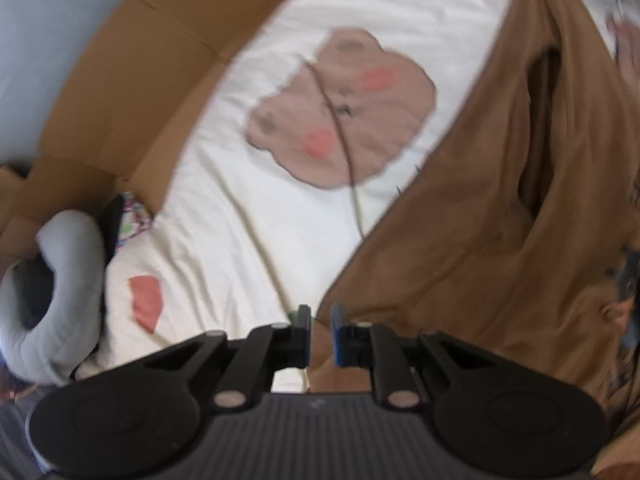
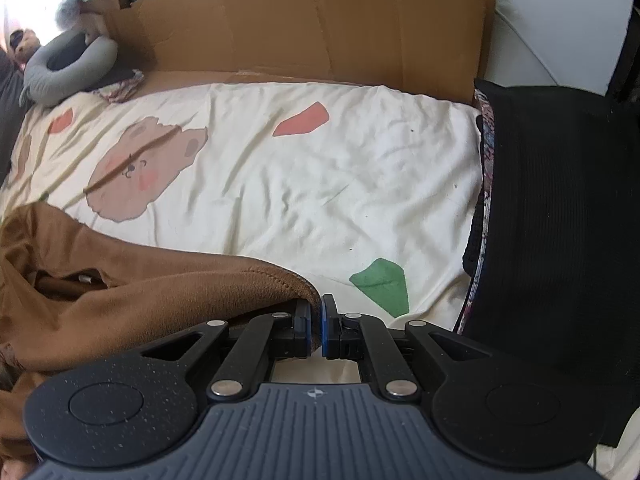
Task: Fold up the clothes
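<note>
Brown garment bunched left of the right claw, hemmed corner pinched between pads pressed nearly together; fabric beneath the claw hidden by its black frame. Lower left reach of the cloth cut off by the lens edge. Small pale tag inside a fold, too small to read.

Same brown garment in the blurred left wrist view, spread ahead and right of the left claw, with a dark slit-like opening far up on the right. Brown fabric filling the narrow gap between the left claw's pads, jaws only slightly parted; a firm pinch or mere contact, cannot tell through the blur.

Cream bedsheet beyond both claws, printed with a bear face, pink patches and a green patch just right of the right claw. Creases crossing the bear. Black ribbed cloth well right, covering the sheet's edge and running out of frame. Cardboard panel upright behind the bed. Grey neck pillow far left at the rear, partly masked by glare; objects behind it indistinct.
</note>
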{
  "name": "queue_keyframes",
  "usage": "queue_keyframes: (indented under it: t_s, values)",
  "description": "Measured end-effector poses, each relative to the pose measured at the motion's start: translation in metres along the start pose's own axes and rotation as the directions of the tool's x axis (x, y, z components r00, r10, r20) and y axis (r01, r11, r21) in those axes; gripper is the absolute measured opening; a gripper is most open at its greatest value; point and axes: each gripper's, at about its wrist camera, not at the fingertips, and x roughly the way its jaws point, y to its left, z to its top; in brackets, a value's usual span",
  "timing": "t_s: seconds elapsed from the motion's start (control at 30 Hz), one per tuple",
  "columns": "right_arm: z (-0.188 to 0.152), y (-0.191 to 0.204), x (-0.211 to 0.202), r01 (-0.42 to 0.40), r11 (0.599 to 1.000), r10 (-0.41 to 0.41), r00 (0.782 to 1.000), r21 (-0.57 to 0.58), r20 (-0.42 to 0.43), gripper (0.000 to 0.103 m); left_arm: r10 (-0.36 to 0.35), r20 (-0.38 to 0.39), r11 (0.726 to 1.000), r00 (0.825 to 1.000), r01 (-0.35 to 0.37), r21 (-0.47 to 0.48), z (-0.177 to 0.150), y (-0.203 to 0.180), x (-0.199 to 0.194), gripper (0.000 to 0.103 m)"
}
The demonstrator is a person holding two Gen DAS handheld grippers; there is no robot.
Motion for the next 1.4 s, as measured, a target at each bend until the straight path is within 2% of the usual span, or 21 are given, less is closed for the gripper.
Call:
queue_keyframes:
  t_s: [0.1,0.2,0.47,0.53,0.6,0.73,0.87,1.03,1.17,1.27,1.4]
  values:
    - [0.001,-0.001,0.000,-0.001,1.000,0.001,1.000,0.003,-0.001,0.003,-0.002,-0.032,0.997,0.999,0.005,0.080,0.001,-0.007,0.019,0.013]
    - [0.000,-0.002,0.000,-0.003,1.000,0.003,1.000,0.004,-0.004,0.003,-0.019,-0.063,0.989,0.998,0.028,0.146,0.002,-0.014,0.034,0.020]
    - [0.001,-0.003,0.003,-0.002,1.000,0.002,1.000,-0.002,-0.013,0.003,-0.040,-0.101,0.952,0.994,0.069,0.299,-0.001,-0.030,0.049,0.021]
    - [0.001,-0.003,0.004,-0.001,1.000,0.001,1.000,-0.004,-0.015,0.003,-0.038,-0.114,0.934,0.993,0.075,0.348,-0.005,-0.034,0.054,0.023]
    - [0.001,-0.003,0.006,0.000,1.000,0.000,1.000,-0.005,-0.018,0.003,-0.046,-0.149,0.912,0.988,0.102,0.397,-0.008,-0.038,0.060,0.029]
    - [0.000,-0.003,0.007,0.003,1.000,-0.003,1.000,-0.010,-0.024,0.003,-0.049,-0.176,0.860,0.983,0.131,0.494,-0.015,-0.048,0.069,0.029]
    - [0.000,-0.002,0.009,0.006,1.000,-0.006,1.000,-0.014,-0.029,0.003,-0.075,-0.209,0.836,0.975,0.176,0.521,-0.017,-0.050,0.075,0.029]
    - [0.000,-0.002,0.012,0.009,1.000,-0.010,0.999,-0.019,-0.038,0.003,-0.087,-0.216,0.814,0.972,0.194,0.547,-0.019,-0.053,0.083,0.029]
    - [0.000,-0.002,0.014,0.011,1.000,-0.012,0.999,-0.024,-0.047,0.003,-0.091,-0.217,0.784,0.972,0.204,0.586,-0.024,-0.060,0.093,0.027]
    - [0.001,-0.002,0.016,0.011,1.000,-0.013,0.999,-0.029,-0.053,0.003,-0.096,-0.208,0.780,0.973,0.203,0.592,-0.025,-0.062,0.100,0.026]
    - [0.000,-0.002,0.018,0.012,0.999,-0.014,0.998,-0.034,-0.062,0.003,-0.117,-0.194,0.801,0.974,0.208,0.562,-0.027,-0.058,0.104,0.019]
